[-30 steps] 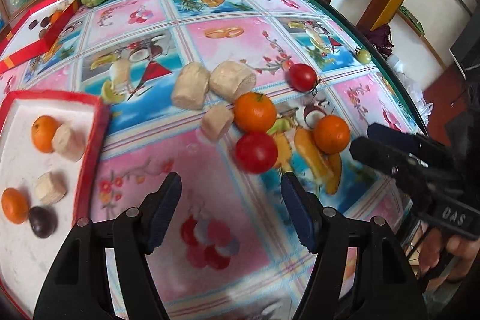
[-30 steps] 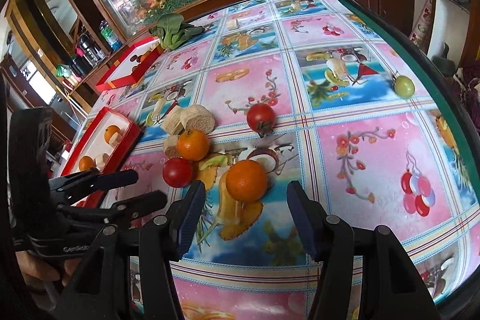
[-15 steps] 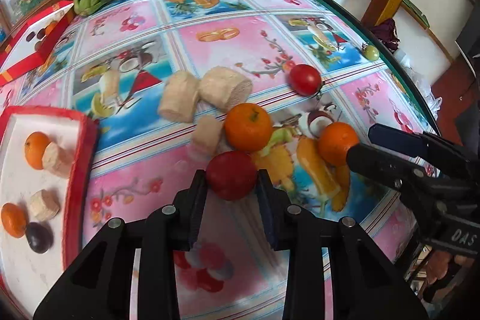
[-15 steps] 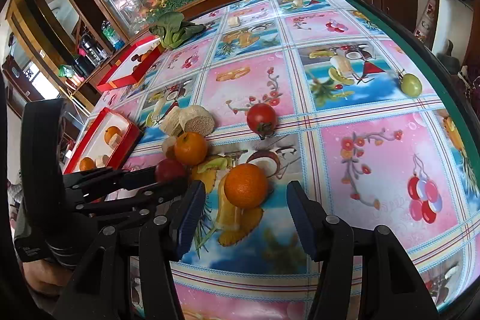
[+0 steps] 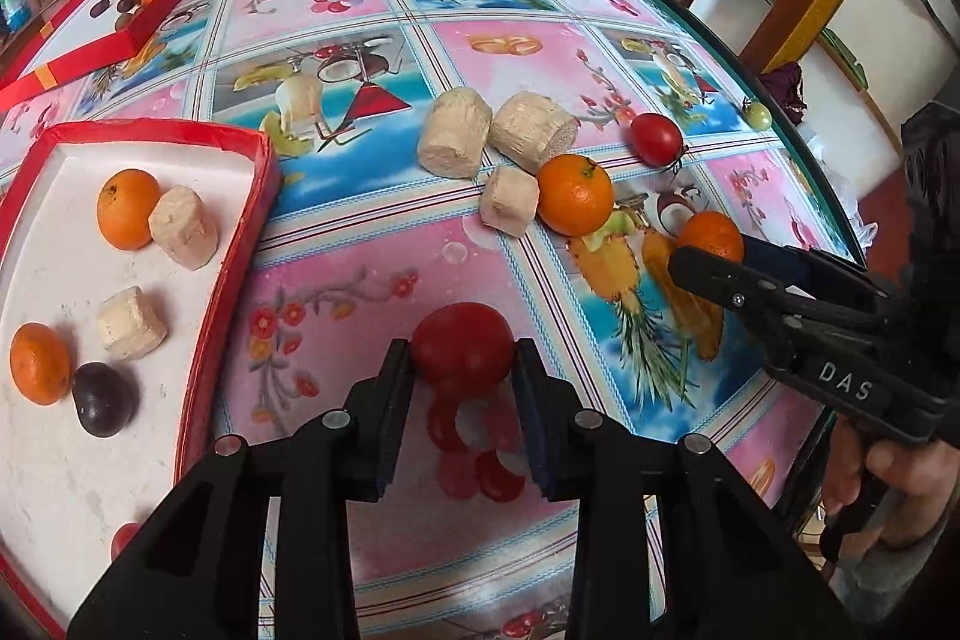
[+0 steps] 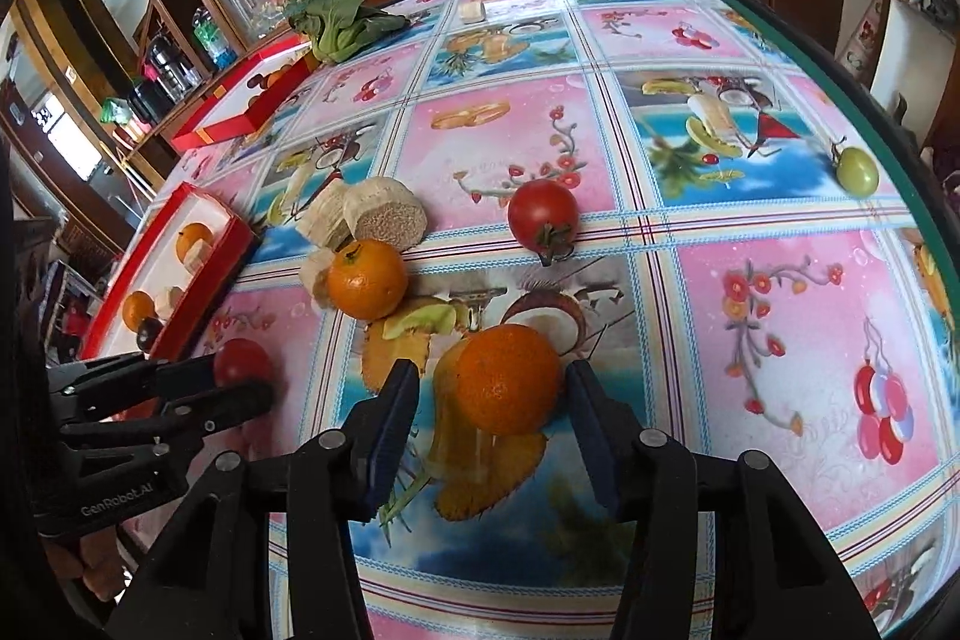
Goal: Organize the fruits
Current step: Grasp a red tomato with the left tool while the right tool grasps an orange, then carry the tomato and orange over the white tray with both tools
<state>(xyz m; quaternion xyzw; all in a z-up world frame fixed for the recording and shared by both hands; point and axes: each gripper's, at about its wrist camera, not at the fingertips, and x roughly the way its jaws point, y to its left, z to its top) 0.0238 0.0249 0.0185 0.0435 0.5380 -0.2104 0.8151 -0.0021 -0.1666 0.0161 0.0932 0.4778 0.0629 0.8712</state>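
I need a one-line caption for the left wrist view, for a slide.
Left gripper shut on a red tomato beside the red tray; right gripper reaches an orange.

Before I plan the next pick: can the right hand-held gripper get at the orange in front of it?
Probably yes. The right hand-held gripper already straddles the orange, its jaws have just been closing, and nothing blocks it; a gap remains on the left side.
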